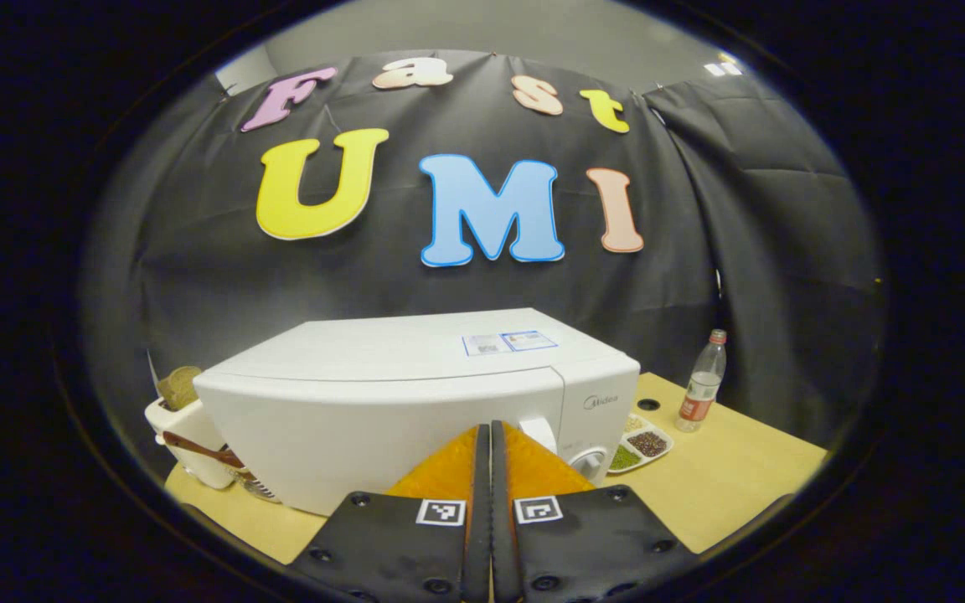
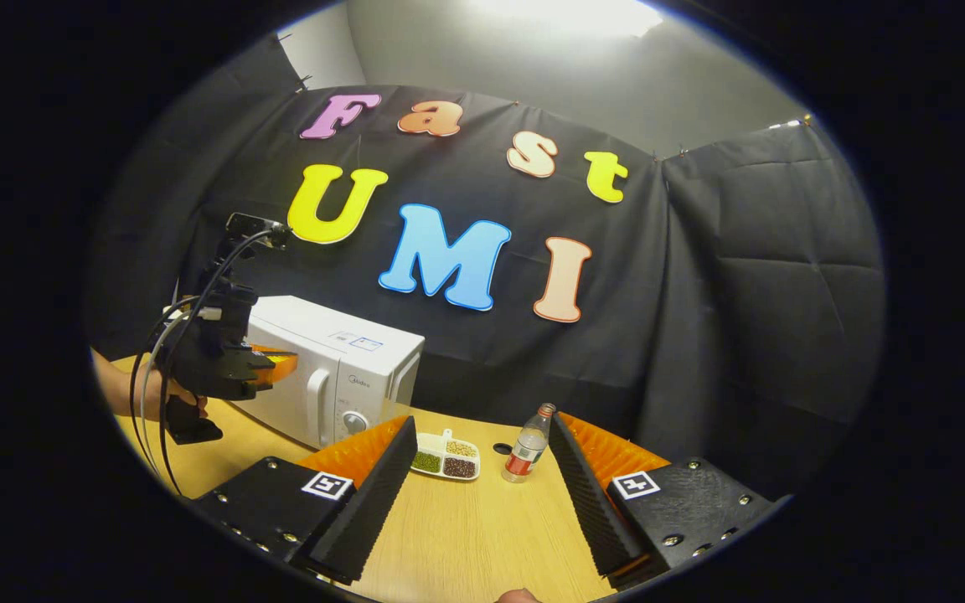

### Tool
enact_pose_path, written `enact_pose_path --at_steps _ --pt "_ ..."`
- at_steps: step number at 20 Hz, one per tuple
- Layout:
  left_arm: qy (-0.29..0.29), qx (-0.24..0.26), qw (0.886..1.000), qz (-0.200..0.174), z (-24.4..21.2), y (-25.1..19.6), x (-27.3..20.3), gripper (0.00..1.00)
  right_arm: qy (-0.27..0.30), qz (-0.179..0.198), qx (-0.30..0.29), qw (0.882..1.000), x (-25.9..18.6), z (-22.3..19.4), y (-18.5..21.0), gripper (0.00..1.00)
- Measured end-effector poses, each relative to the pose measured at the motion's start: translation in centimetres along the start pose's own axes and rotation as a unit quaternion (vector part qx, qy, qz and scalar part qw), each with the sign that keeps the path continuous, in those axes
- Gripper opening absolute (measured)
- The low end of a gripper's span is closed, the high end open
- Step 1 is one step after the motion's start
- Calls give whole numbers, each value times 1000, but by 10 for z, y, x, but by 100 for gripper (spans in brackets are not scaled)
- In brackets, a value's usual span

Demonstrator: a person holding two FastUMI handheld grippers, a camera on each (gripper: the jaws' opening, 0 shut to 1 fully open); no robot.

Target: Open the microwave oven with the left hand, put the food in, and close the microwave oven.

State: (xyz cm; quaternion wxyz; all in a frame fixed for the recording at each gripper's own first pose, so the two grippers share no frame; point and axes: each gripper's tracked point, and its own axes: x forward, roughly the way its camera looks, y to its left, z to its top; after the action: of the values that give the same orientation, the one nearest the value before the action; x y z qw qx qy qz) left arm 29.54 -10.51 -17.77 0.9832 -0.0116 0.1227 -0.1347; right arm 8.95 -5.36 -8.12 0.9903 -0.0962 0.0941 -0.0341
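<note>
Nearest you, your left gripper [image 1: 491, 444] has its fingers pressed together with nothing between them, aimed at the front of the microwave [image 1: 415, 394] near the door's right edge, by the control panel. Contact with the door can't be told. In the right gripper view it sits close to the door, a hand [image 2: 177, 400] holding it.

Your right gripper [image 2: 478, 469] is spread wide and empty above the table [image 2: 466, 536], well apart from everything.

Past it, the food tray [image 2: 446, 456], a divided dish with grains, lies on the table just right of the microwave, untouched. A bottle [image 2: 524, 448] stands just beside the tray.

Farther back, the microwave door looks fully closed. Left of the oven sits a white holder [image 1: 189, 435] with utensils.

Judgement: nothing done yet. You're at step one, the approach to open the door. Left: open, load tray, close.
</note>
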Motion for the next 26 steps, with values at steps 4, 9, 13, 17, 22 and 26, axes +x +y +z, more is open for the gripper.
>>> enact_pose_path --at_steps 4,9,13,17,22,26 --pt "-24 9 999 35 27 -1 -51 7 -17 46 18 999 -7 2 3 97" --pt "-43 11 996 77 46 1 -121 7 -38 91 30 995 -20 9 11 97" --pt "-61 19 994 93 63 3 -170 7 -52 100 54 992 -32 19 24 97" --pt "-73 13 993 94 72 8 -216 7 -49 95 76 991 -48 21 37 97" --pt "-81 26 992 87 74 17 -270 7 -51 73 84 992 -79 28 50 98" --pt "-87 31 992 90 69 28 -311 7 -58 61 84 993 -105 35 61 97"
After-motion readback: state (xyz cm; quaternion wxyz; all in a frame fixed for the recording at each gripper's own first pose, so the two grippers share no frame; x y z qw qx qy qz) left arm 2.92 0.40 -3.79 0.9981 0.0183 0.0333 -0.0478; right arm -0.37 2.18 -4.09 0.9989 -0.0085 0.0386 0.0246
